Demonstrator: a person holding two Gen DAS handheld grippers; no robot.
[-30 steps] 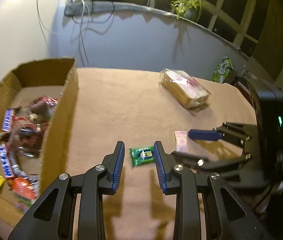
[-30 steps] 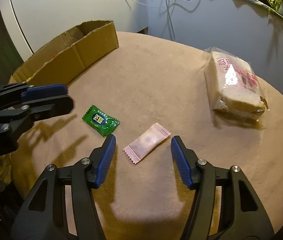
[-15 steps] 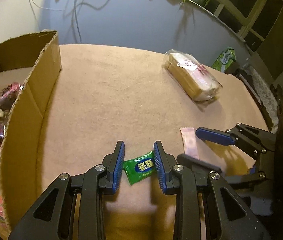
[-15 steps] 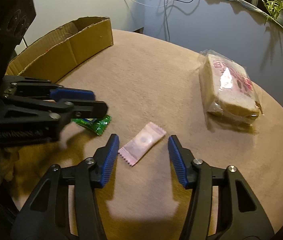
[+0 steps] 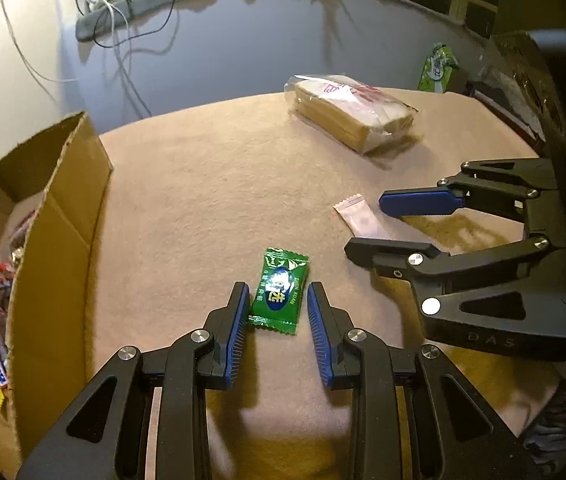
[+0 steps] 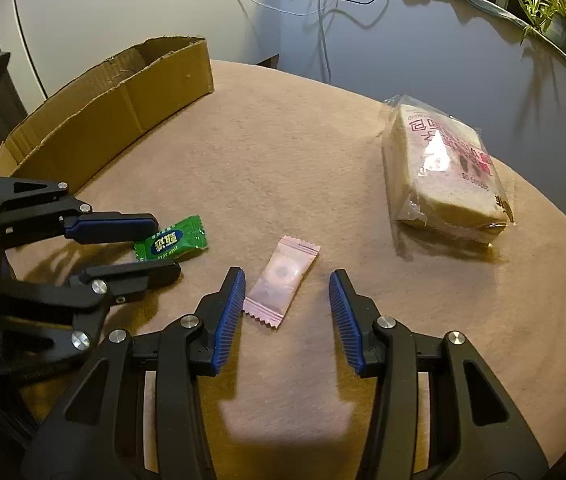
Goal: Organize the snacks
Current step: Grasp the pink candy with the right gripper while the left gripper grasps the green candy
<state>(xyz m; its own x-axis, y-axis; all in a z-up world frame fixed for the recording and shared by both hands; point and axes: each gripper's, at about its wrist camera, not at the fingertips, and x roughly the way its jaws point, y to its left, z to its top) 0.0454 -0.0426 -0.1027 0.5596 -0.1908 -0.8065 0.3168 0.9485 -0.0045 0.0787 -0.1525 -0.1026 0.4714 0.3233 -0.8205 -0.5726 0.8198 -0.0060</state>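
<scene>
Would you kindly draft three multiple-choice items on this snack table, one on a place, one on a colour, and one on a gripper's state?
1. Where does the green candy lie?
A. Inside the cardboard box
B. On the table between the left gripper's fingers
C. On top of the bread pack

2. What colour is the wrapper between the right gripper's fingers?
A. Pink
B. Yellow
C. Blue

3. How does the left gripper stand?
A. Shut on the candy
B. Open around the candy
C. Out of view

Key: 1 B, it lies flat on the table, outside the cardboard box. 2 A, the pink candy lies within the right gripper. 3 B, a gap shows beside the wrapper on the right.
</scene>
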